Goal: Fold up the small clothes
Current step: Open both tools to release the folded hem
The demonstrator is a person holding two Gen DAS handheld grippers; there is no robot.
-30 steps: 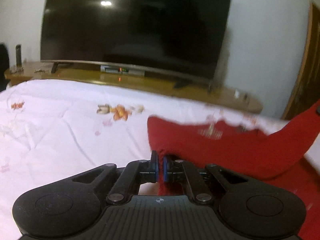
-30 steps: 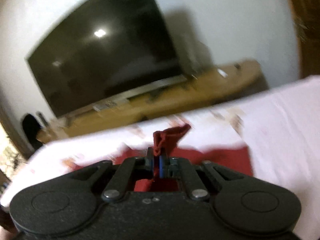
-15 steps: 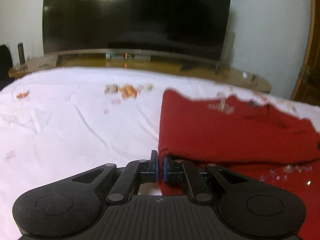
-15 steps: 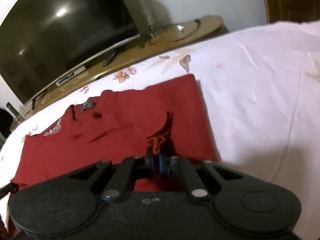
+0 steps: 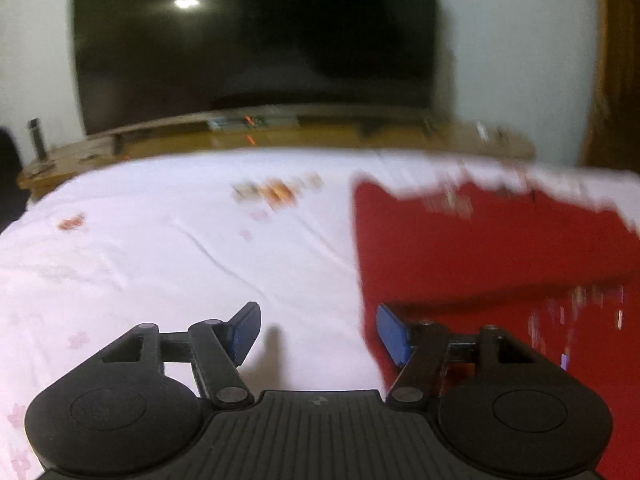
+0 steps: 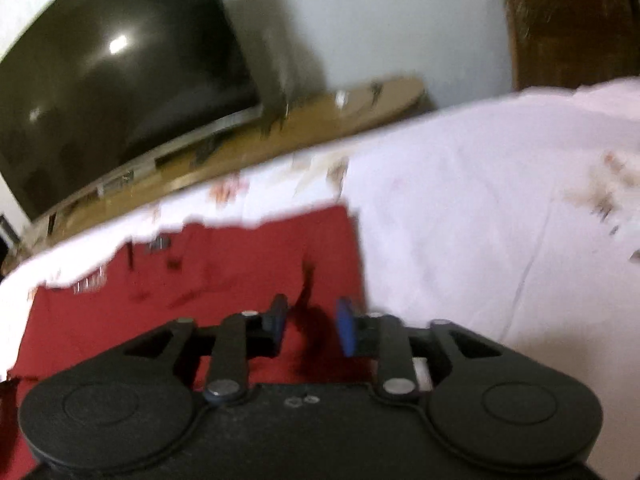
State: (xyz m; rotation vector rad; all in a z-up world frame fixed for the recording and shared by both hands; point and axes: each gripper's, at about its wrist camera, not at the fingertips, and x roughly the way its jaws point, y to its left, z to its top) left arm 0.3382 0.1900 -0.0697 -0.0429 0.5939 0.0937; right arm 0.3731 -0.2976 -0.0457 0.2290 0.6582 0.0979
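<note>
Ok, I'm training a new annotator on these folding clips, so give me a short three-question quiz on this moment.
1. True or false: the left gripper is clamped on the red garment.
2. What does the red garment lie on? A) the wooden TV stand B) the white floral bedsheet C) the floor
3. Fill in: the right gripper has its jaws ____.

Key: 1 false, both grippers are open and hold nothing; 2 B; 3 open.
</note>
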